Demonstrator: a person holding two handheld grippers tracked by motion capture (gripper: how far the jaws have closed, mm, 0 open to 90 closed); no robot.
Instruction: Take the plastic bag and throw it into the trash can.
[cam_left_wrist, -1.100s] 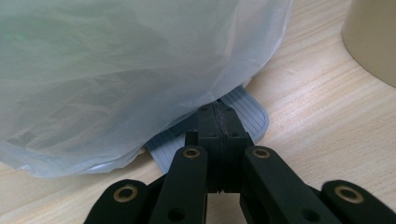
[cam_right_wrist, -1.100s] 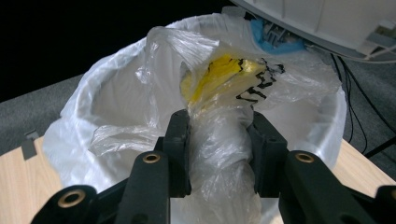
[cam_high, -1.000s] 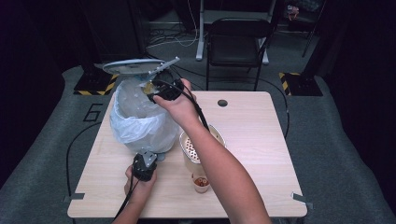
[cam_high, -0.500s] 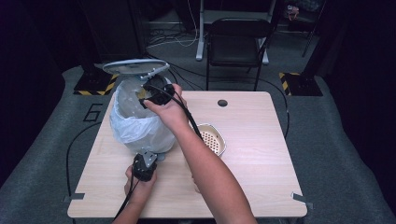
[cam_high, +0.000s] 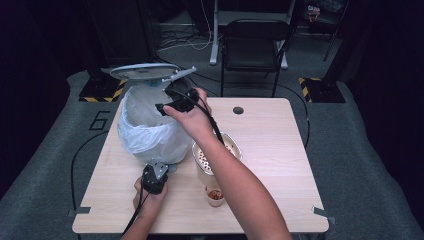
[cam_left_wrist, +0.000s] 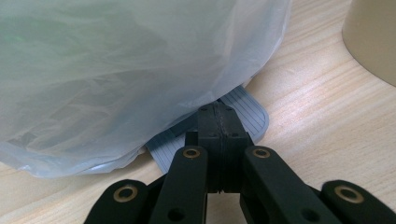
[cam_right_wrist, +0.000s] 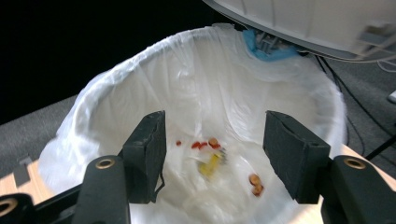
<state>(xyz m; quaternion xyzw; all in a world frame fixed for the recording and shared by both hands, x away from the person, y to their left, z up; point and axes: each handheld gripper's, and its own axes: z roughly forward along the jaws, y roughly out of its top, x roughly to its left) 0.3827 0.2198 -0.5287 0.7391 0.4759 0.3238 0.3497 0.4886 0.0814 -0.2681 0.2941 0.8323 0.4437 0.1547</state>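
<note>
The left gripper (cam_high: 159, 170), jaws shut, presses the bin's pedal (cam_left_wrist: 245, 116), propping the lid (cam_high: 145, 71) so the right gripper (cam_right_wrist: 212, 158), jaws just opened and empty, drops scraps into the bag-lined bin (cam_high: 145, 125).

Right claw (cam_high: 167, 101) over the open, bag-lined bin (cam_high: 147, 127), lid (cam_high: 145, 71) up. Left claw (cam_high: 155, 176) low at the bin's foot. Bowl (cam_high: 216, 152) and cup (cam_high: 215, 194) on tabletop (cam_high: 280, 150) beside the bin.

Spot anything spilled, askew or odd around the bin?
Nothing spilled on the table. The scraps lie inside the lined bin. The lid stands up because the left gripper presses the pedal. The right gripper, jaws just opened, hangs empty over the bin.
</note>
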